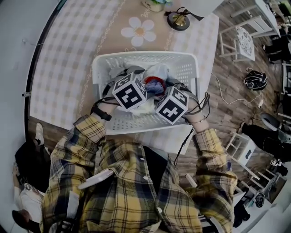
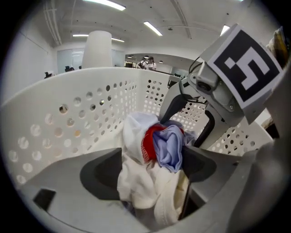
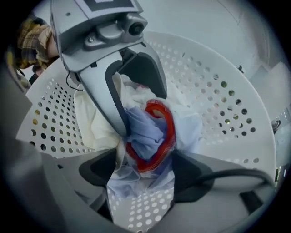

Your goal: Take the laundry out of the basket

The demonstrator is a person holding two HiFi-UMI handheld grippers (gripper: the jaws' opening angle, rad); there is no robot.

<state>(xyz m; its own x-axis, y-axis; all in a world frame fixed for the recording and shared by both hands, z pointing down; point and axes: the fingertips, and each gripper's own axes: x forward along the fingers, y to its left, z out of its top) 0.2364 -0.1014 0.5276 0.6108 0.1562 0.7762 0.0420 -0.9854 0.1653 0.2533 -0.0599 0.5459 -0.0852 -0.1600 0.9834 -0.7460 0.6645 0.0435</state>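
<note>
Checked beige-and-white tablecloth covers the table ahead of me, and a tan runner with a white flower print runs up it toward 12 o'clock. Brown wood-plank floor lies off the table's edge at 3 o'clock. Seen from my left gripper view, the room is an open hall with long ceiling strip lights and a broad white column at 11 o'clock.

On the cloth sits the white perforated plastic basket, at the centre of the head view. The laundry is inside it: a heap of white cloth, a red-edged piece and a pale blue piece. A dark round stand with a brass centre is on the table at 1 o'clock, beyond the basket. On the floor, a white-framed chair is at 2 o'clock and black headphones are at 3 o'clock.

My left gripper is down in the basket with its jaws spread wide, and the heap sits loose between them. My right gripper is spread just as wide, with the blue and red cloth lying between its jaws.

Each tool crowds the other. The right one fills 2 o'clock of the left gripper view, just behind the heap. In the right gripper view, the left one's dark jaw lies across the heap at 11 o'clock.
</note>
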